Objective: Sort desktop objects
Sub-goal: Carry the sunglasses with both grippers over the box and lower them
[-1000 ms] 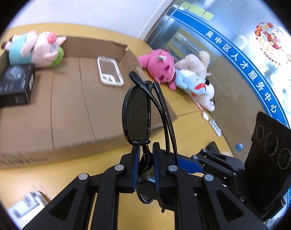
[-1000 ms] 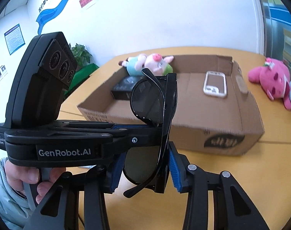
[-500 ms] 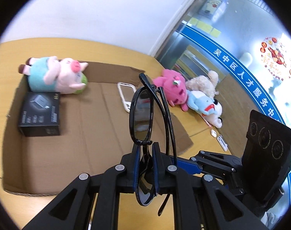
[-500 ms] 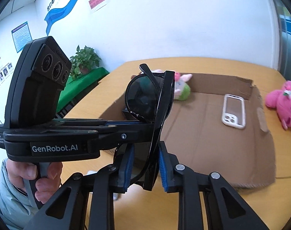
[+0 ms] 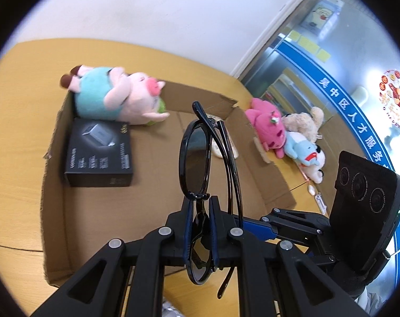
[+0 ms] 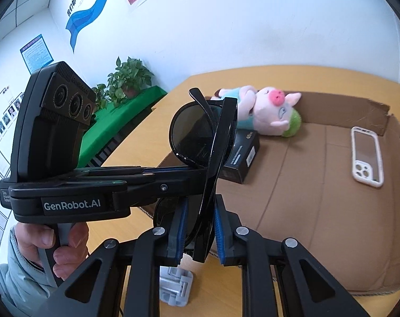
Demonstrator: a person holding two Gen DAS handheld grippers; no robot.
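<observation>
A folded pair of black sunglasses (image 5: 194,158) stands upright over the open cardboard box (image 5: 57,185). My left gripper (image 5: 200,206) is shut on its lower lens. From the right, my right gripper (image 6: 200,227) is closing its jaws on the same sunglasses (image 6: 192,134), blue pads against the folded frame. Seen in the right wrist view, the left gripper (image 6: 194,169) reaches in sideways from the left, held by a hand (image 6: 41,240). In the box lie a pig plush (image 5: 115,95), a black carton (image 5: 99,153) and a white phone case (image 6: 366,155).
Beyond the box's right wall, a pink plush (image 5: 268,124) and a blue-and-white plush (image 5: 303,148) lie on the wooden table. A small grey object (image 6: 176,288) sits on the table under my right gripper. A potted plant (image 6: 128,79) stands past the table's far left edge.
Both grippers have carried the sunglasses forward from the box's near wall to over its floor. The right jaws have narrowed onto the folded frame.
</observation>
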